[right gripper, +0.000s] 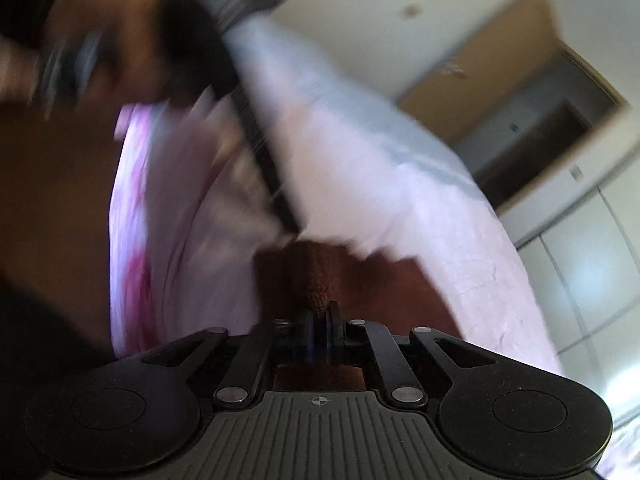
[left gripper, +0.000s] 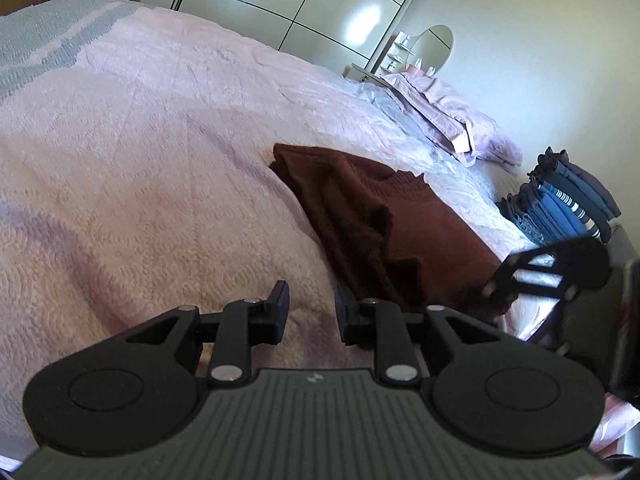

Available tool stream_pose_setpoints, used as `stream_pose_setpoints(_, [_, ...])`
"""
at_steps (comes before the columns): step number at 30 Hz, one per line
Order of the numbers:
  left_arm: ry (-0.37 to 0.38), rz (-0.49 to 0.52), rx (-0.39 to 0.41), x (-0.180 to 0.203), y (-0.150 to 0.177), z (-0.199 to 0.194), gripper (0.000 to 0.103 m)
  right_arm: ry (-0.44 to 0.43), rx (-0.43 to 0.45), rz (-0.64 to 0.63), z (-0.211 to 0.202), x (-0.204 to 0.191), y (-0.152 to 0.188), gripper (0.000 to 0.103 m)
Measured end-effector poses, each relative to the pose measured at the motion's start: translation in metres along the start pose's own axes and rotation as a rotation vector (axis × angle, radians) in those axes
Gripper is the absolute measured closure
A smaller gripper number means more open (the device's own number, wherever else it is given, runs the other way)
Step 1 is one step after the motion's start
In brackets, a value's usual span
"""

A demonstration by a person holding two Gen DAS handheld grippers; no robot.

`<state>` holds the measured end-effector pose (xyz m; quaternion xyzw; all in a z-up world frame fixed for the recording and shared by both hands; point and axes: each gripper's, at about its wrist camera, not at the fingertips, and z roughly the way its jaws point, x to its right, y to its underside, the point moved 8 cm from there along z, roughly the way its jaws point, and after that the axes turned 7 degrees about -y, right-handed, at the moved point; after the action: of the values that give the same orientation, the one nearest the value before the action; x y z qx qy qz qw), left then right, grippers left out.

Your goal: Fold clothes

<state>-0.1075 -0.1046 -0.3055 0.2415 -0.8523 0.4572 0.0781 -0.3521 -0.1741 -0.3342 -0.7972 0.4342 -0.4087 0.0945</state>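
A dark brown knitted garment (left gripper: pixel 384 232) lies crumpled on the pink bedspread (left gripper: pixel 140 160), partly folded over itself. My left gripper (left gripper: pixel 310 310) hovers at the garment's near left edge. It is open, with only bedspread showing between its fingers. In the left wrist view my right gripper (left gripper: pixel 490 290) reaches in from the right at the garment's near right corner. The right wrist view is blurred, but there the right gripper (right gripper: pixel 320 312) is shut on a raised fold of the brown garment (right gripper: pixel 320 276).
A stack of folded blue and dark clothes (left gripper: pixel 560 208) stands at the bed's far right edge. Folded pink bedding (left gripper: pixel 452 120) lies beyond the garment. White wardrobe doors (left gripper: pixel 300 0) and a round mirror (left gripper: pixel 432 46) line the back. A blurred arm (right gripper: pixel 60 160) fills the left.
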Motion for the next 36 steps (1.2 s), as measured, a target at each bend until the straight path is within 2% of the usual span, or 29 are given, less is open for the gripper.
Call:
stream_pose_setpoints(2, [-0.009, 0.004, 0.006, -0.002, 0.000, -0.003, 0.082, 0.023, -0.032, -0.045, 0.006, -0.010, 0.006, 0.099])
stream_pose_setpoints(4, [-0.018, -0.008, 0.012, -0.006, 0.000, -0.006, 0.082, 0.052, -0.014, -0.042, 0.002, -0.011, -0.001, 0.090])
stream_pose_setpoints(5, [-0.022, -0.018, 0.016, -0.008, 0.000, -0.006, 0.082, 0.055, -0.002, -0.034, -0.001, -0.012, -0.003, 0.074])
stream_pose_setpoints(6, [-0.022, -0.029, 0.019, -0.009, 0.000, -0.006, 0.081, 0.053, 0.008, -0.029, -0.007, -0.015, -0.001, 0.050])
stream_pose_setpoints(8, [-0.021, -0.047, 0.022, -0.010, 0.001, -0.005, 0.081, 0.055, 0.022, -0.030, -0.007, -0.017, -0.007, 0.037])
stream_pose_setpoints(14, [-0.018, -0.030, 0.036, -0.004, 0.003, -0.005, 0.079, 0.087, -0.021, 0.024, 0.020, -0.009, -0.003, 0.037])
stream_pose_setpoints(17, [-0.020, -0.032, 0.045, -0.007, 0.002, -0.008, 0.078, 0.107, -0.071, -0.022, 0.040, -0.005, -0.003, 0.038])
stream_pose_setpoints(18, [-0.023, -0.034, 0.049, -0.008, 0.002, -0.009, 0.078, 0.098, -0.090, -0.043, 0.046, -0.006, -0.002, 0.048])
stream_pose_setpoints(20, [-0.027, -0.037, 0.063, -0.011, 0.000, -0.014, 0.078, 0.066, -0.063, 0.023, 0.043, 0.003, -0.003, 0.067])
stream_pose_setpoints(24, [-0.028, -0.046, 0.087, -0.018, -0.004, -0.020, 0.076, 0.022, 0.022, 0.215, 0.011, 0.031, -0.003, 0.080])
stream_pose_setpoints(26, [-0.026, -0.048, 0.087, -0.019, -0.005, -0.018, 0.076, 0.026, 0.070, 0.309, -0.007, 0.051, -0.001, 0.080])
stream_pose_setpoints(29, [-0.011, -0.042, 0.090, -0.013, -0.006, -0.014, 0.076, 0.061, 0.112, 0.378, -0.027, 0.078, 0.000, 0.080])
stream_pose_setpoints(33, [0.006, -0.011, 0.088, 0.001, -0.008, -0.009, 0.076, 0.033, 0.132, 0.413, -0.025, 0.102, -0.010, 0.081])
stream_pose_setpoints(36, [0.003, 0.000, 0.095, 0.007, -0.011, -0.009, 0.076, -0.015, 0.205, 0.481, -0.025, 0.118, -0.029, 0.081])
